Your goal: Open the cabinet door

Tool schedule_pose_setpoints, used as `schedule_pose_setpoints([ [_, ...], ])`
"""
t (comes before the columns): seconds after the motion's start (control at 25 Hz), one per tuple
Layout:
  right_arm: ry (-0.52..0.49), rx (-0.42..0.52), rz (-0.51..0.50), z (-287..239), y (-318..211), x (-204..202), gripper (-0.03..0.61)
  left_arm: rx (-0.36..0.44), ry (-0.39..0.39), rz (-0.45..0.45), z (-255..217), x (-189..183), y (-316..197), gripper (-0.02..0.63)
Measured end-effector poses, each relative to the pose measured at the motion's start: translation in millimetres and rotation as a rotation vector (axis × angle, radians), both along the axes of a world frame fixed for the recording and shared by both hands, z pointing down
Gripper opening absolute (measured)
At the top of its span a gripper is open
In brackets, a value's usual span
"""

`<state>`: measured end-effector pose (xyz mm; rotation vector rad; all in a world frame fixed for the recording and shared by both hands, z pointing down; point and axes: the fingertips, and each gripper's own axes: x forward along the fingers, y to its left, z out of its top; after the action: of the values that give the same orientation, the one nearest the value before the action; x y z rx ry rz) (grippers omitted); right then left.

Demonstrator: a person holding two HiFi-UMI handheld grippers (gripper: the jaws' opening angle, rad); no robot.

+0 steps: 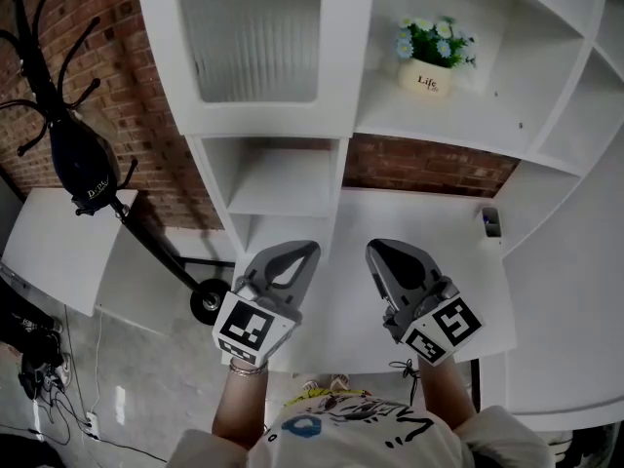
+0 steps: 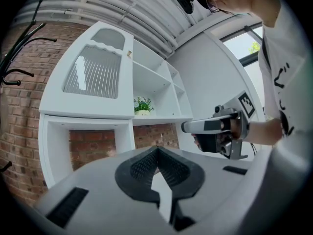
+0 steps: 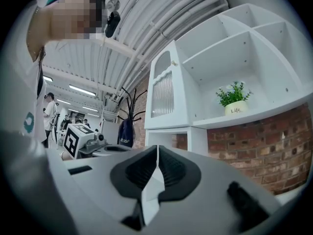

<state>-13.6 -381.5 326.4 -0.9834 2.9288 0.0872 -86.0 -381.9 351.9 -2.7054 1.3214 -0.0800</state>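
A white cabinet door (image 1: pixel 255 37) with a ribbed glass pane stands closed at the upper left of the white shelf unit. It also shows in the left gripper view as the door (image 2: pixel 93 75) and in the right gripper view as the door (image 3: pixel 164 94). Both grippers hover side by side over the white desk, below the door and apart from it. My left gripper (image 1: pixel 310 249) is shut with nothing between its jaws, its tips (image 2: pixel 157 151) meeting. My right gripper (image 1: pixel 375 247) is likewise shut and empty, tips (image 3: pixel 157 148) together.
A potted plant (image 1: pixel 429 57) sits on an open shelf right of the door. A black coat rack with a dark bag (image 1: pixel 83 159) stands at the left by the brick wall (image 1: pixel 429 169). A small object (image 1: pixel 490 222) lies on the desk's right side.
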Motion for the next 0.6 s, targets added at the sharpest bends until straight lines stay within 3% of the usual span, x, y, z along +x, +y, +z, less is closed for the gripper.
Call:
schedule_pose_setpoints([
  [0.24, -0.011, 0.035, -0.040, -16.6, -13.5, -0.8, 0.029, 0.012, -0.027, -0.030, -13.0, 2.7, -16.0, 0.014],
  [0.6, 0.062, 0.106, -0.104, -39.6, -36.7, -8.6, 0.029, 0.051, -0.030, -0.041, -29.8, 11.2, -48.9, 0.014],
])
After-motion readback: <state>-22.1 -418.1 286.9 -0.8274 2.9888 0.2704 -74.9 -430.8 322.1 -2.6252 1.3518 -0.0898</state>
